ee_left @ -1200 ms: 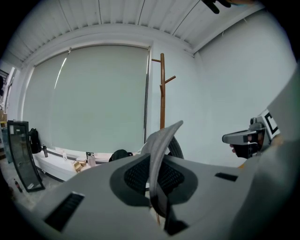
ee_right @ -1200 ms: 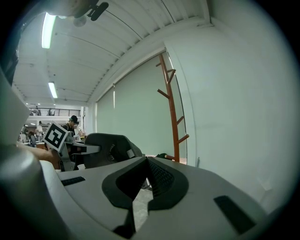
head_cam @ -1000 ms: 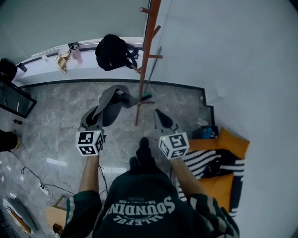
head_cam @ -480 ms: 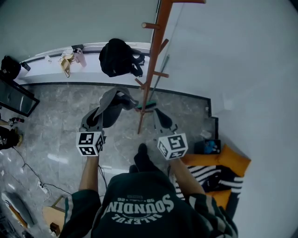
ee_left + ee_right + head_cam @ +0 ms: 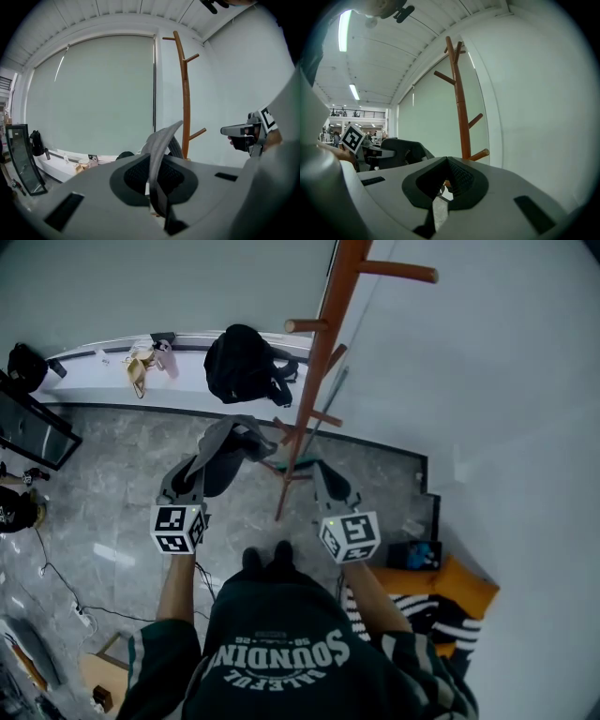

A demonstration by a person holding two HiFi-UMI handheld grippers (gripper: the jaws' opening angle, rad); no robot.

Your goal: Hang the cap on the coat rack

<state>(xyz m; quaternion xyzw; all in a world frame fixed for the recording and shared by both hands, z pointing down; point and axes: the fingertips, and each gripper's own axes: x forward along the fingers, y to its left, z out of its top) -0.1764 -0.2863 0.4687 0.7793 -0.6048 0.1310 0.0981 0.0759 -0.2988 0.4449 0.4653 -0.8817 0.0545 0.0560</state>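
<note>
Two tools flank the coat rack (image 5: 320, 360) before us: our left tool (image 5: 197, 470) pinches the grey cap (image 5: 231, 442) just left of it; our right tool (image 5: 324, 476), jaws pressed together, hangs just right.

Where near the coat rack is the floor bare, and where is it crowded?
Bare marble floor lies between the window ledge and the left tool. Crowded: right of the coat rack, with an orange cushion and striped cloth.

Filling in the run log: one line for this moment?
left gripper: shut on grey cap | right gripper: shut, empty | coat rack: cap not hung
</note>
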